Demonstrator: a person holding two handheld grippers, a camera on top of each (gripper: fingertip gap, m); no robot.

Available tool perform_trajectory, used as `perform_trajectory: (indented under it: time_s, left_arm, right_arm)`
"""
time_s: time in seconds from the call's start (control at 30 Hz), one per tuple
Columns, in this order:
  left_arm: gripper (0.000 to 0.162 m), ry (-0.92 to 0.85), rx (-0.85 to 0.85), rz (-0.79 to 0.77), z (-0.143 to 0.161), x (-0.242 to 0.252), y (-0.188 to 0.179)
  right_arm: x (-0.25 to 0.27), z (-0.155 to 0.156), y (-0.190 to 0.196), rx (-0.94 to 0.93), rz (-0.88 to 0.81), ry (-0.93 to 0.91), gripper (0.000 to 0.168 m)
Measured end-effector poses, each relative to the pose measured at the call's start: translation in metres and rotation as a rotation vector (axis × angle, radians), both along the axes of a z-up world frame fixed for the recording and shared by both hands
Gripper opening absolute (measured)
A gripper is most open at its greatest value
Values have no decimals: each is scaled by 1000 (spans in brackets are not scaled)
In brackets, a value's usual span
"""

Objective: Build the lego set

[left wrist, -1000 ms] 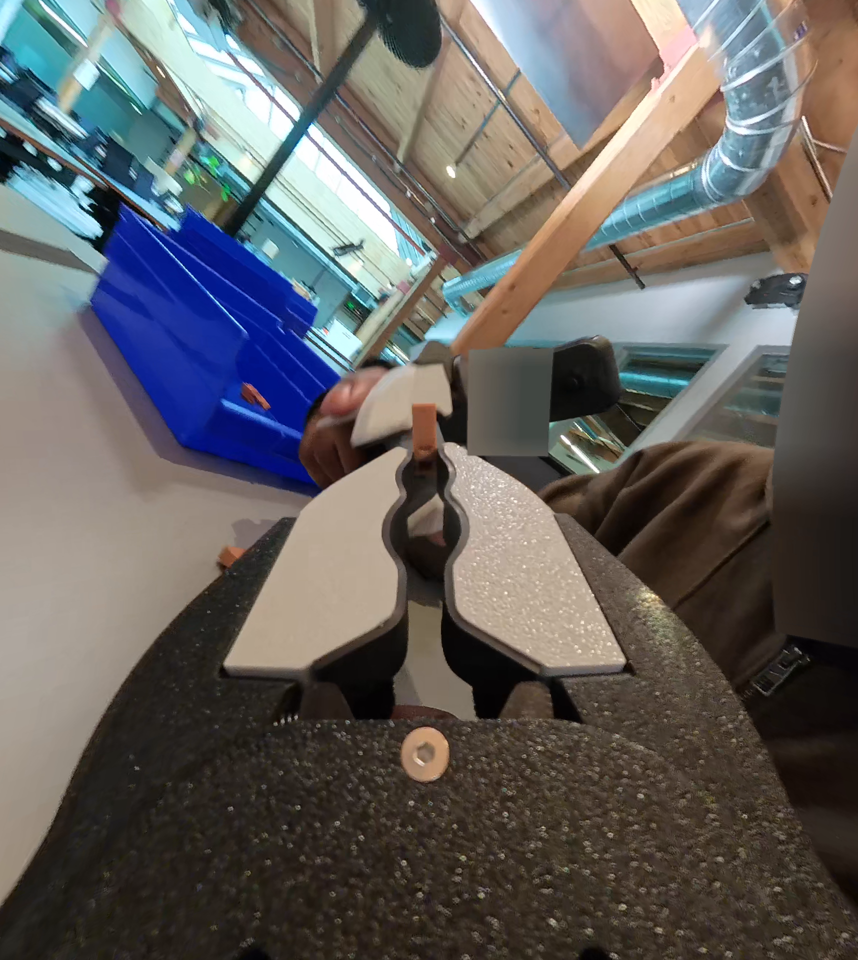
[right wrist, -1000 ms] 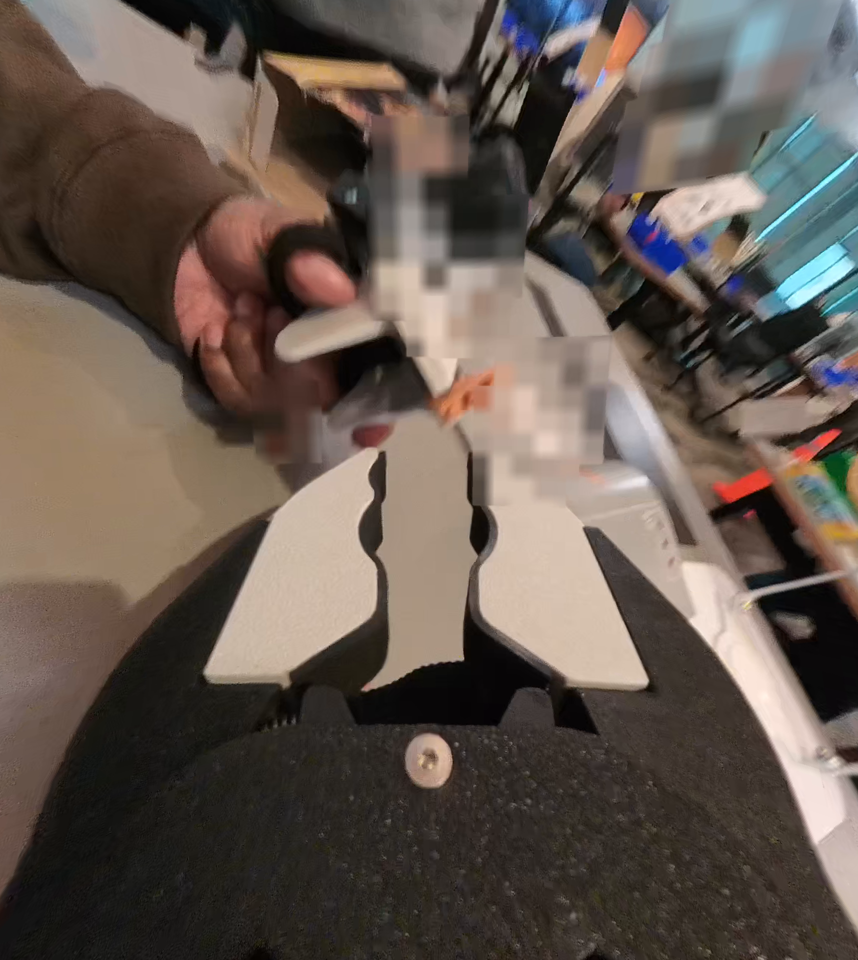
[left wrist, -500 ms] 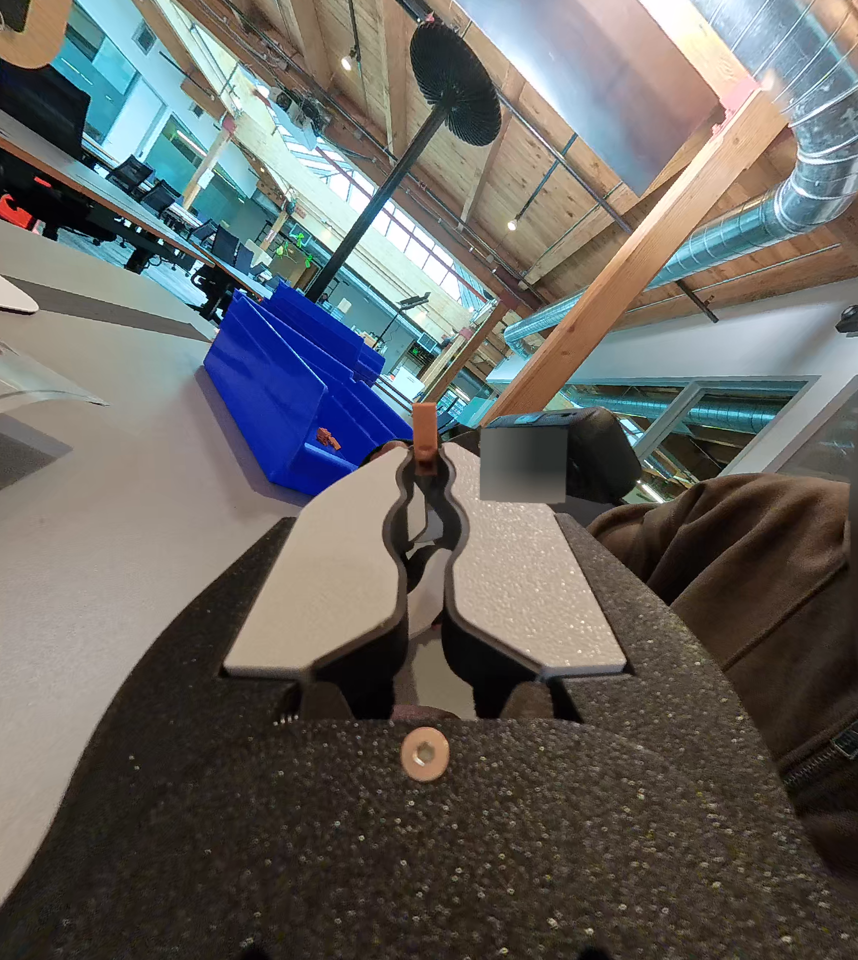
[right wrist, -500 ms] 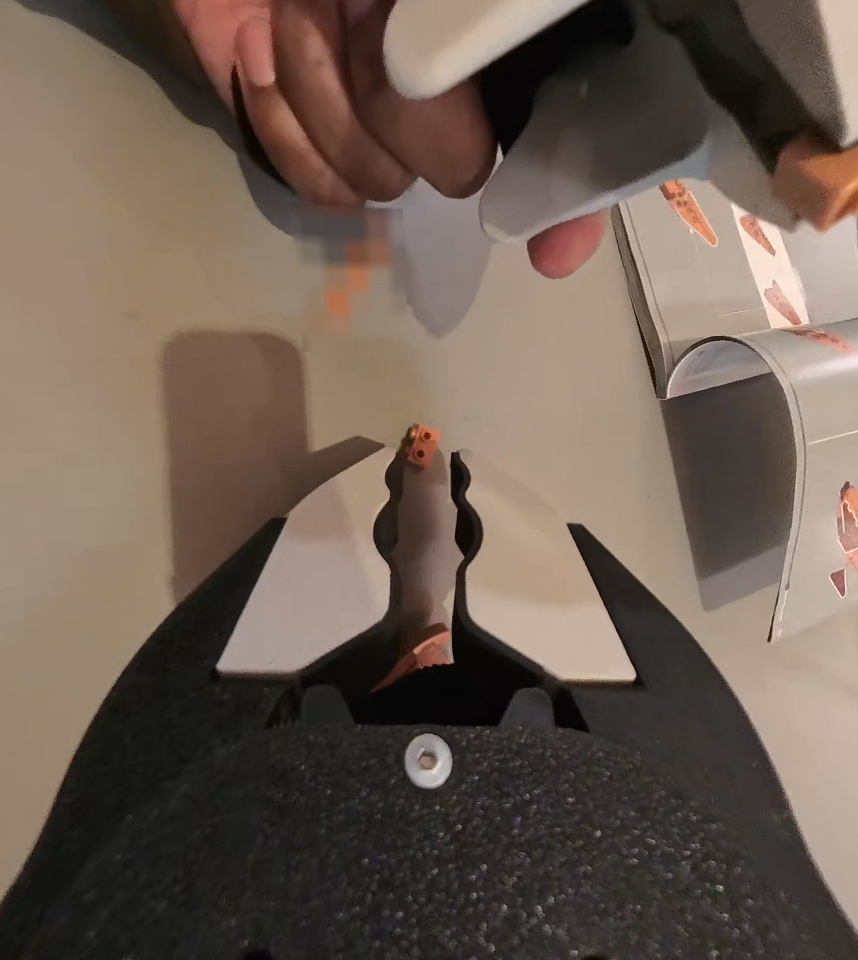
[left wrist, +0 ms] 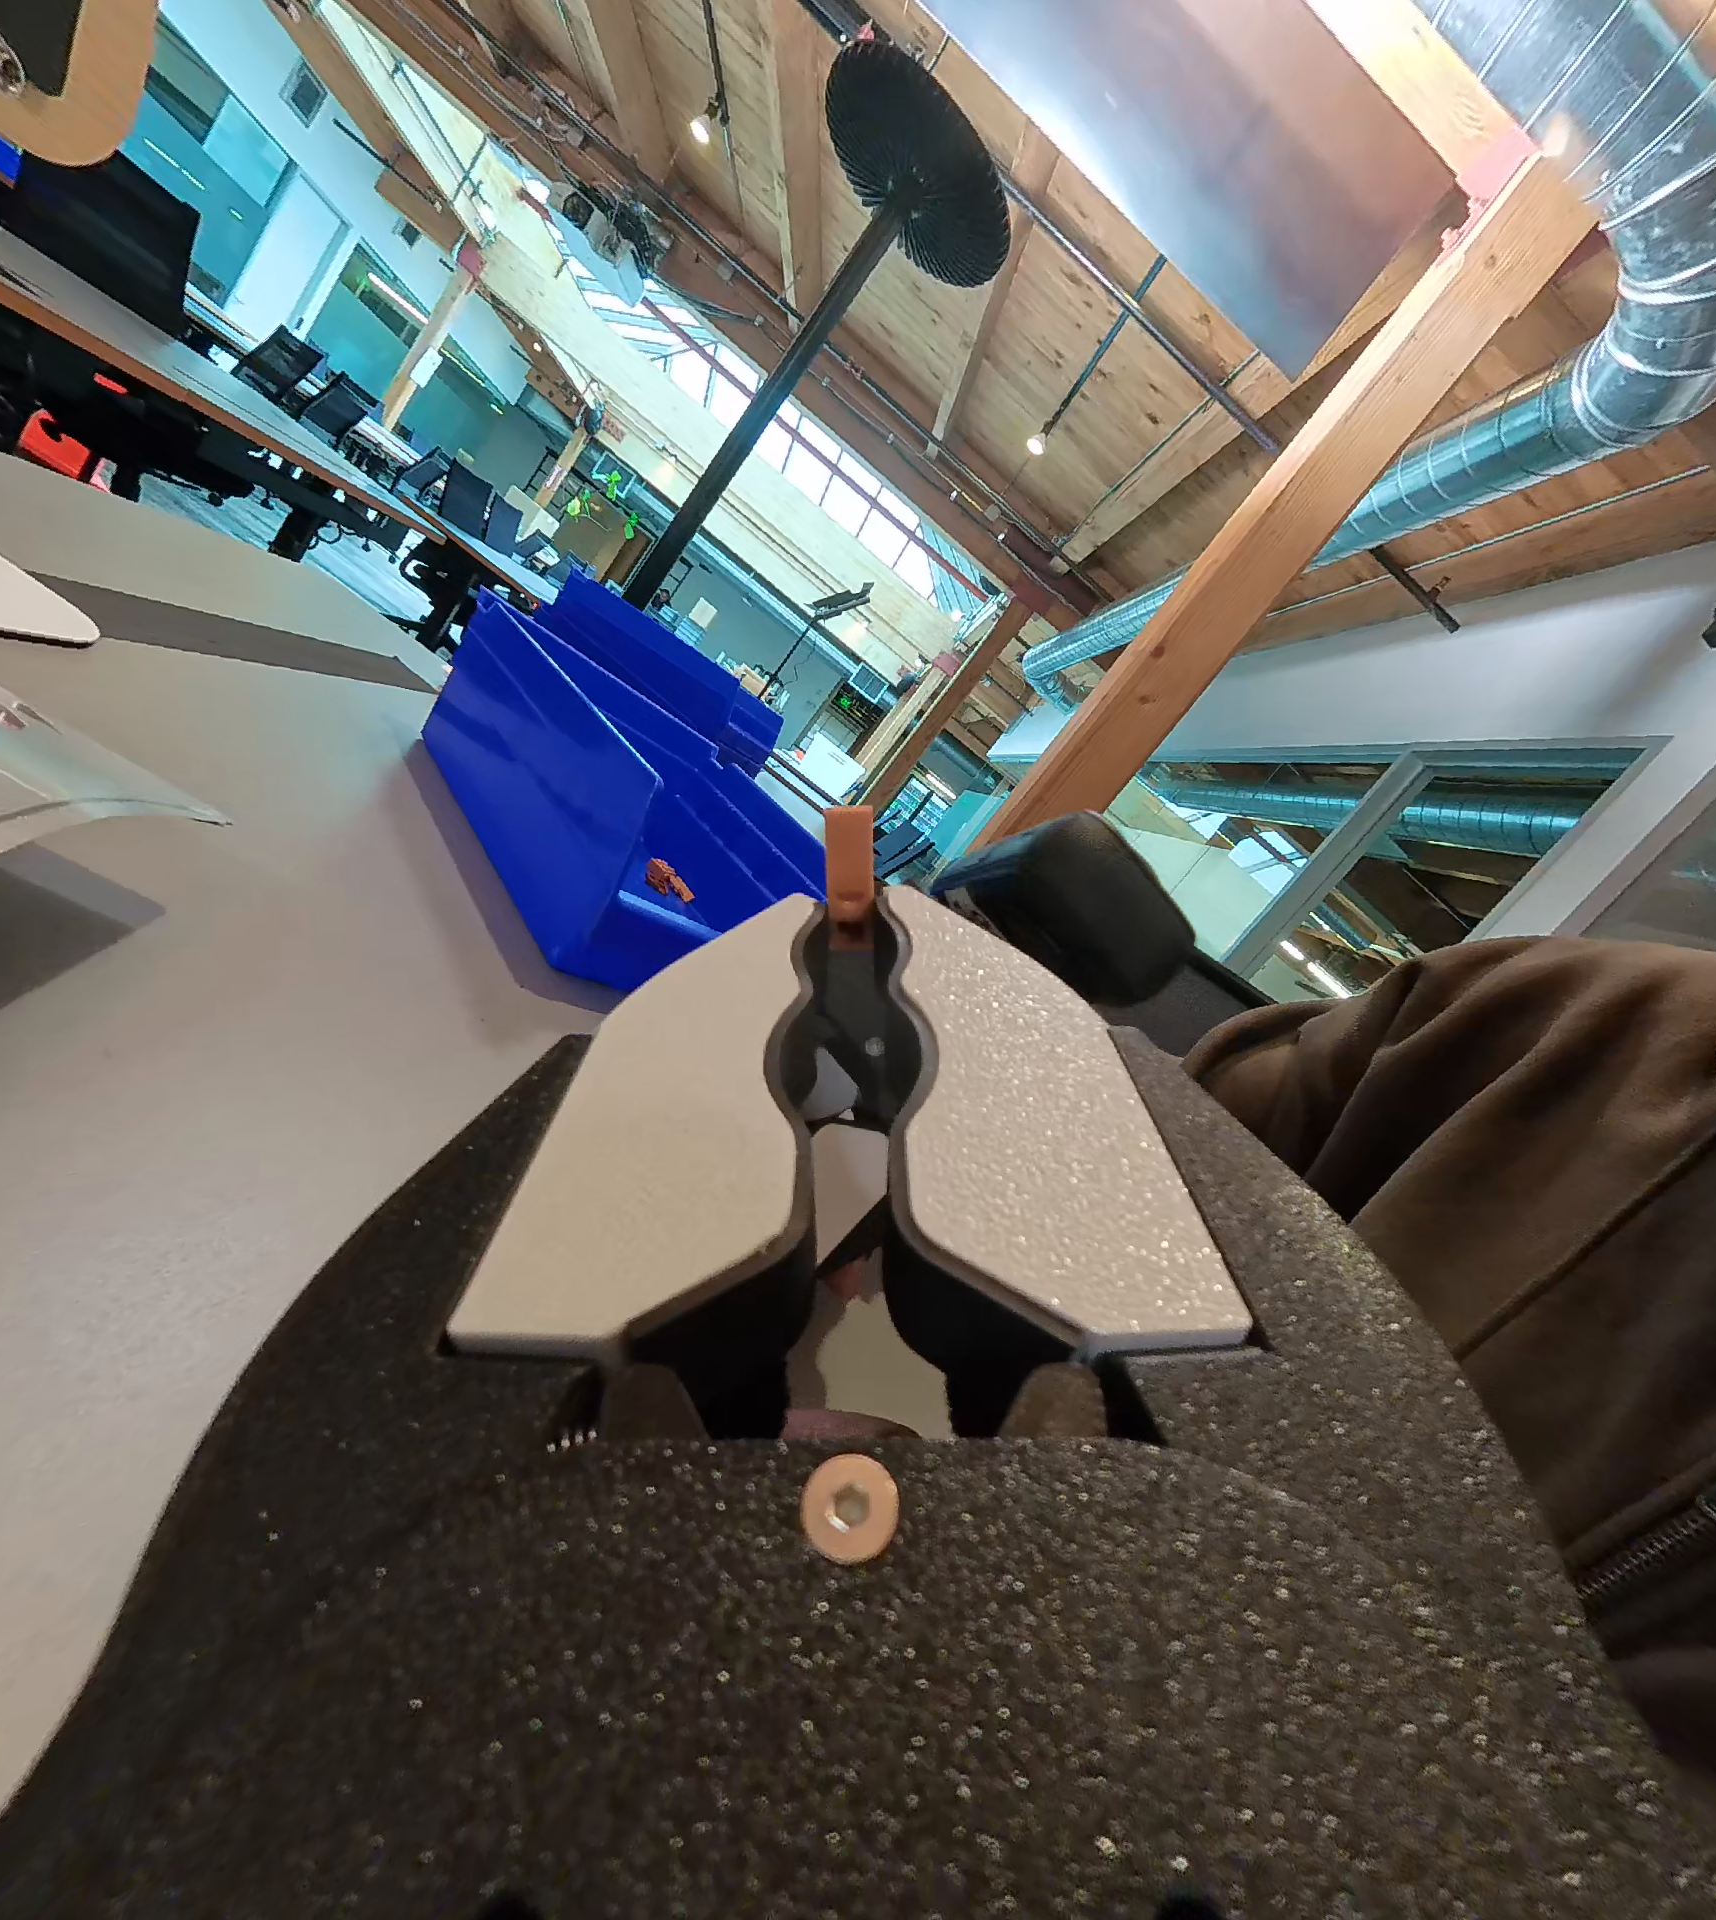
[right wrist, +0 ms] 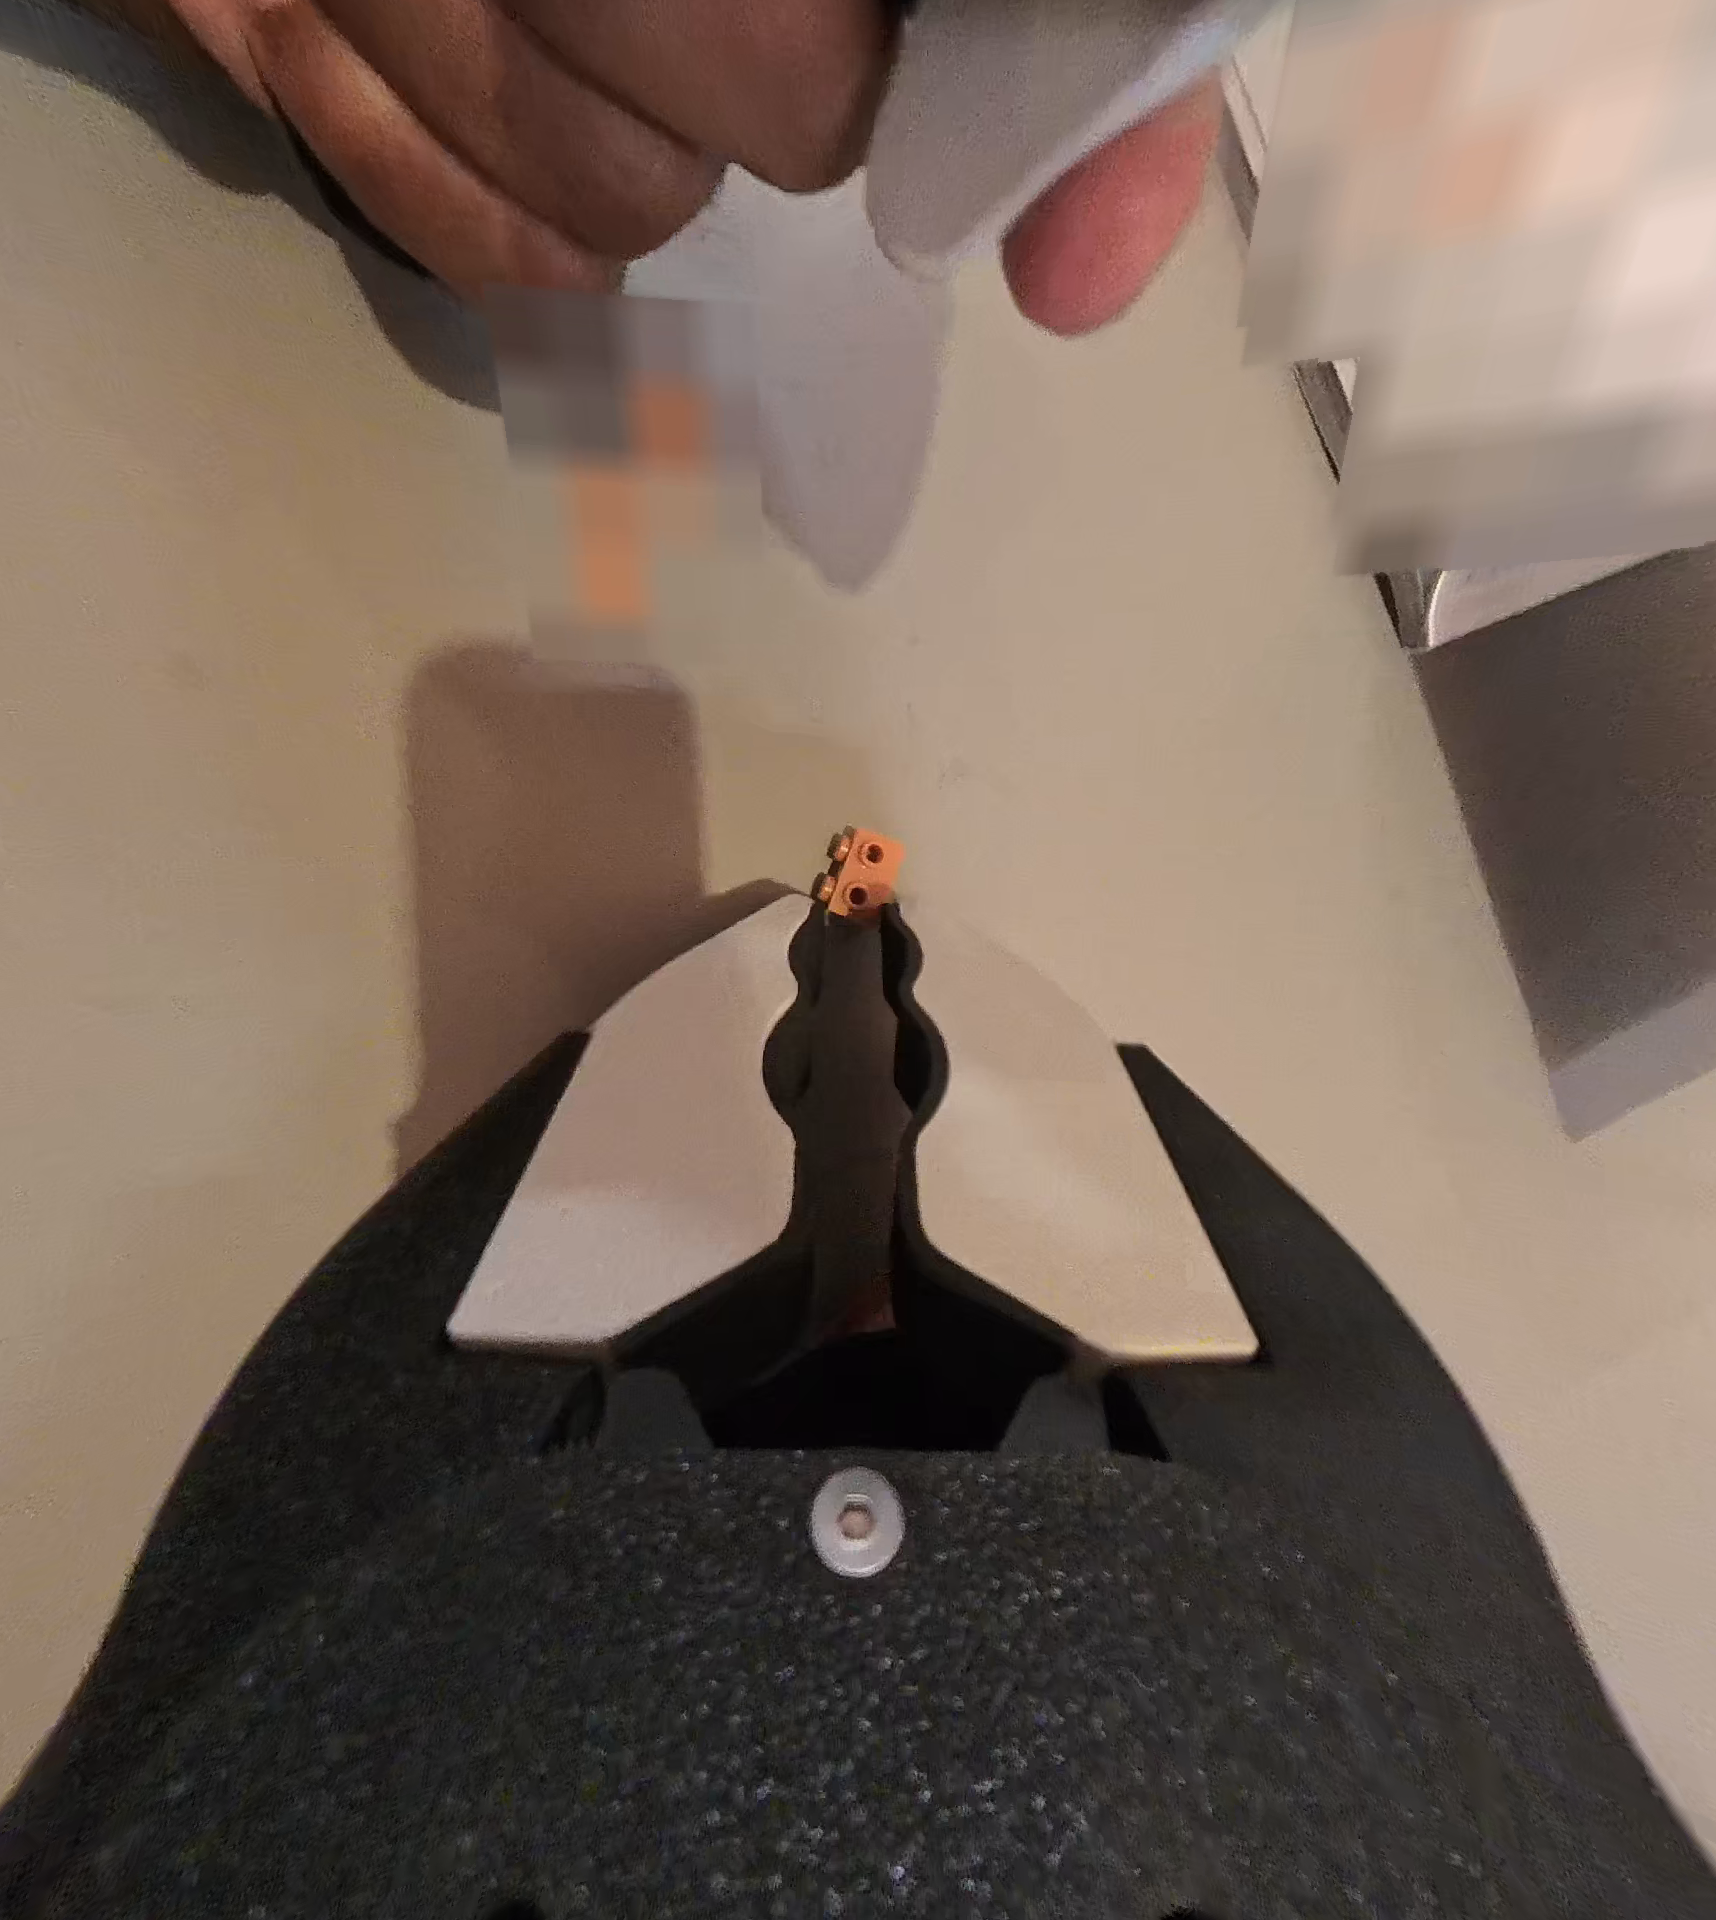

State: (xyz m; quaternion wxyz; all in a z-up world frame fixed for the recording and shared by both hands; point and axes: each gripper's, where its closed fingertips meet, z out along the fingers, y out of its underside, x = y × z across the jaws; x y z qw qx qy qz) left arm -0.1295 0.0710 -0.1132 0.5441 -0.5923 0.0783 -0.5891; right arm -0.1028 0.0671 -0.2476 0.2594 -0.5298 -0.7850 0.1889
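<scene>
My left gripper [left wrist: 849, 912] is shut on a small brown lego piece [left wrist: 849, 857] that stands up out of its tips, held above the grey table [left wrist: 210, 1039]. My right gripper [right wrist: 856, 912] points down at the table, its jaws nearly together on a small orange lego brick [right wrist: 864, 871] with two holes, at the very tips. In the right wrist view a hand [right wrist: 521, 125] holds the left gripper just above and beyond, blurred. I cannot tell whether the orange brick is lifted off the table.
A blue parts bin [left wrist: 563, 800] with a few brown pieces [left wrist: 669, 878] stands ahead of the left gripper. The curled instruction booklet lies at the left [left wrist: 23, 769] and shows at the right of the right wrist view [right wrist: 1612, 831]. A brown sleeve [left wrist: 1456, 1122] is at the right. There is about 12 centimetres between the tips of the two grippers.
My right gripper swung down from facing the left hand to the table and its jaws closed in on the orange brick. My left gripper tilted, still holding the brown piece.
</scene>
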Motion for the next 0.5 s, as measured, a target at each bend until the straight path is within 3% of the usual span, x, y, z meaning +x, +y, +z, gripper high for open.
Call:
perform_trajectory:
  time_s: [0.2,0.4,0.5]
  left_arm:
    - [8,-6,11,7,4,-3,-1]
    - [8,-3,11,1,3,-2,-1]
    - [8,-2,12,-2,3,-1,-1]
  right_arm:
    - [7,6,-4,-135,-68,59,10]
    - [16,2,-11,-123,-30,18,10]
    - [15,10,-25,-254,-5,42,10]
